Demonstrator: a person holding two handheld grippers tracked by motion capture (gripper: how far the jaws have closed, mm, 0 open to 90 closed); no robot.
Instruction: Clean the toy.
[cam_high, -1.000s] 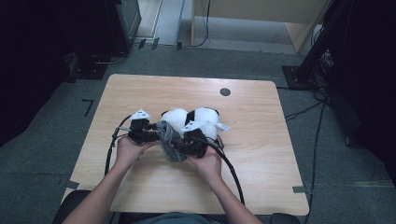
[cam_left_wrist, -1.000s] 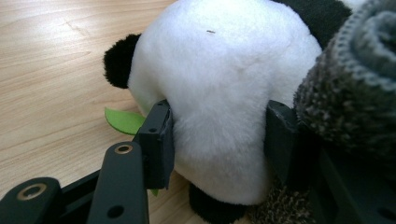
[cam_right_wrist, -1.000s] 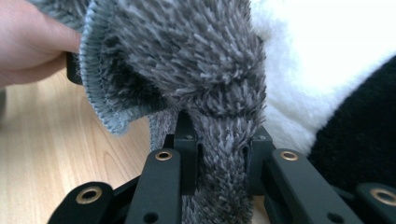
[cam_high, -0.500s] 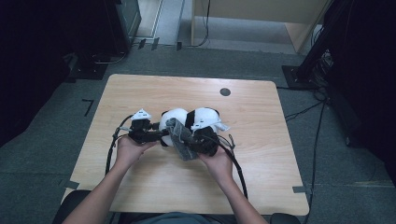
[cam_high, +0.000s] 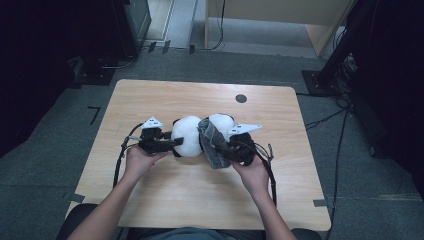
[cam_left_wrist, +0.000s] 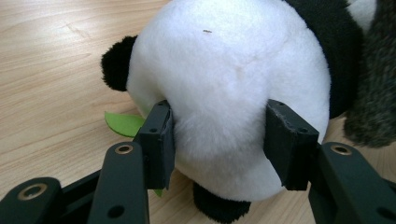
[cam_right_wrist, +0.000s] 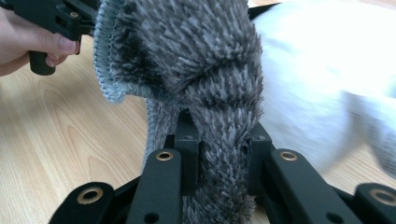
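Left gripper (cam_left_wrist: 217, 140) clamped on the round white plush head of the black-and-white panda toy (cam_high: 192, 136), pads pressed into both sides, position unchanged from a second ago. Right gripper (cam_right_wrist: 219, 154) pinched tight on a fold of the fuzzy grey knitted garment (cam_high: 212, 144), now drawn further toward the table's right and lifted slightly, cloth draped against the panda's body. Toy lying mid-way across the light wooden table (cam_high: 165, 200), between both hands; small green leaf (cam_left_wrist: 123, 123) just beside its head.
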